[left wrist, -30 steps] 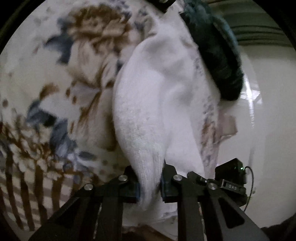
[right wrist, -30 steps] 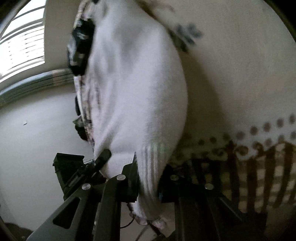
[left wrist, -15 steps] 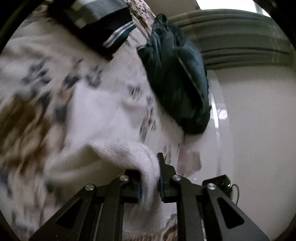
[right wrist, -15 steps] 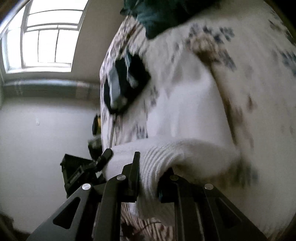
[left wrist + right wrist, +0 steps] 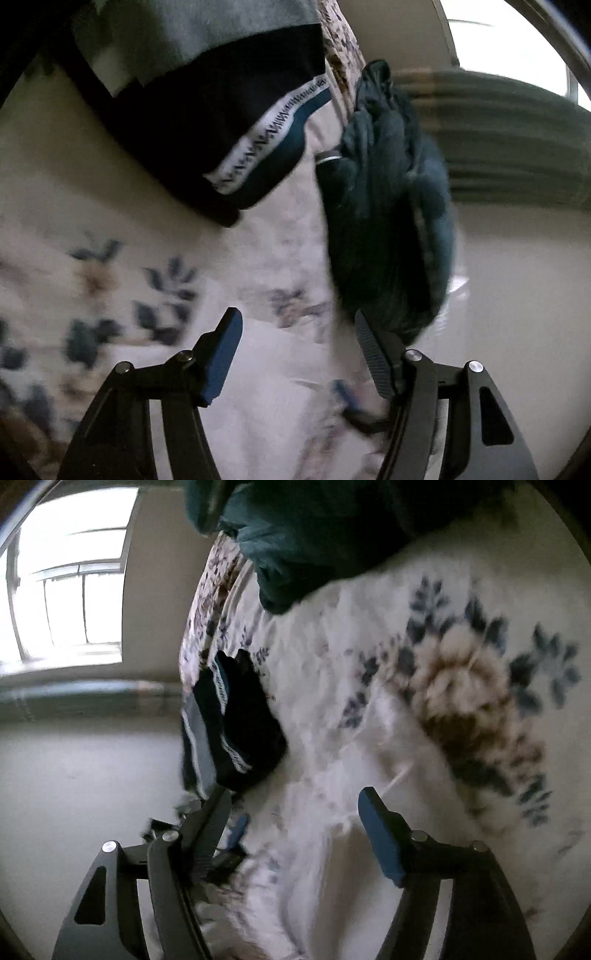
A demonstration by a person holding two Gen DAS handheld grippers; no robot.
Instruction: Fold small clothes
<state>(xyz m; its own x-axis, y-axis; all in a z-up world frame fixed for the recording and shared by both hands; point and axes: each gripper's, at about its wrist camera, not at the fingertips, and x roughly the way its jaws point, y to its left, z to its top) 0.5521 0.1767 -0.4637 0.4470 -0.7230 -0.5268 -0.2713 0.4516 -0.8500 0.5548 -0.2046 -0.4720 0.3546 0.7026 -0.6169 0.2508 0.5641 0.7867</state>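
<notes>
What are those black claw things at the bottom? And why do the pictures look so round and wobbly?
Those are grabbers that a person holds, one in each hand. Each has two fingers and a small camera looking along them, so you get two pictures. The lens bends everything round, and fast moving makes it blurry.

The left gripper and the right gripper both have their fingers apart. They have just been opening, and nothing is between them now.

Under them is a flowery cloth. On it lie a folded black garment with a white stripe and a crumpled dark green garment. The pale thing just below the fingers is too blurry to name.
</notes>
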